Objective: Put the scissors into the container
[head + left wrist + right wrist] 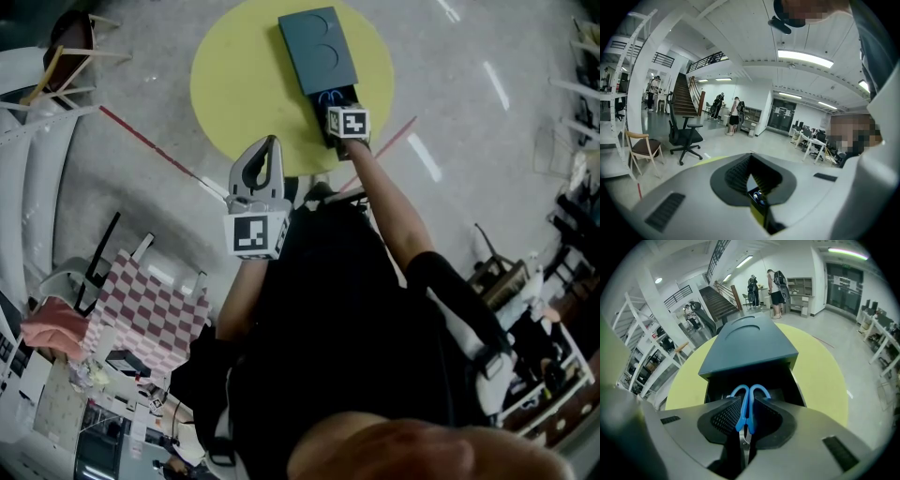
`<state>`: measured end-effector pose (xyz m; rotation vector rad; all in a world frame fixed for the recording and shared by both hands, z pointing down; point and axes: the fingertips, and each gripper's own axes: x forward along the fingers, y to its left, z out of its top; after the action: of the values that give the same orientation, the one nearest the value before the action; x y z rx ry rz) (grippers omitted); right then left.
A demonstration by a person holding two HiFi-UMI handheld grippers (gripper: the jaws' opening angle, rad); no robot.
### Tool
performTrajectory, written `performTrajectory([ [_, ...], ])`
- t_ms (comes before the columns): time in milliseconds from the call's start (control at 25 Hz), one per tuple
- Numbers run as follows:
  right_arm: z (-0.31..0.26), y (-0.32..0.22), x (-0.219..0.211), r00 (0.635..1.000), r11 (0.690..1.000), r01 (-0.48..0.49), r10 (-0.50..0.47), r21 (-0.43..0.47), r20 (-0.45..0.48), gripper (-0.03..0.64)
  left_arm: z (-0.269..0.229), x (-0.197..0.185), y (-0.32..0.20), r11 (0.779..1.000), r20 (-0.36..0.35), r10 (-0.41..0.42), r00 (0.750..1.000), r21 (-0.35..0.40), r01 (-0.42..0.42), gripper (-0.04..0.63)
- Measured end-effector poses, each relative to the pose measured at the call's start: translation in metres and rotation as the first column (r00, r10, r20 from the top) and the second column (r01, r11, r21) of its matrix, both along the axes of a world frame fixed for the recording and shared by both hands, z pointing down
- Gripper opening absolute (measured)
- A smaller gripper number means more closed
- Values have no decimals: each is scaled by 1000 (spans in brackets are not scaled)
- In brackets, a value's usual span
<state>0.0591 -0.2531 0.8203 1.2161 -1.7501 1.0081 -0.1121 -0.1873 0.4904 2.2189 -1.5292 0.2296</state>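
Blue-handled scissors sit clamped in the right gripper, long axis along its jaws, loops already over the open end of the dark container, which faces the yellow table's near edge; the left gripper, jaws together and empty, is farther off

Bright overhead light, fisheye-warped edges

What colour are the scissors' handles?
Blue. The right gripper view shows the scissors best.
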Motion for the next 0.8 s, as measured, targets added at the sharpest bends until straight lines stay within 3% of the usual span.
performTrajectory([
  [600, -65, 15, 5, 999, 995, -17, 13, 103, 44, 80, -17, 14, 13, 997, 16, 54, 998, 57, -55, -14],
  [800, -105, 27, 8, 997, 985, -37, 26, 169, 70, 42, -26, 24, 21, 994, 13, 79, 997, 76, -80, -14],
])
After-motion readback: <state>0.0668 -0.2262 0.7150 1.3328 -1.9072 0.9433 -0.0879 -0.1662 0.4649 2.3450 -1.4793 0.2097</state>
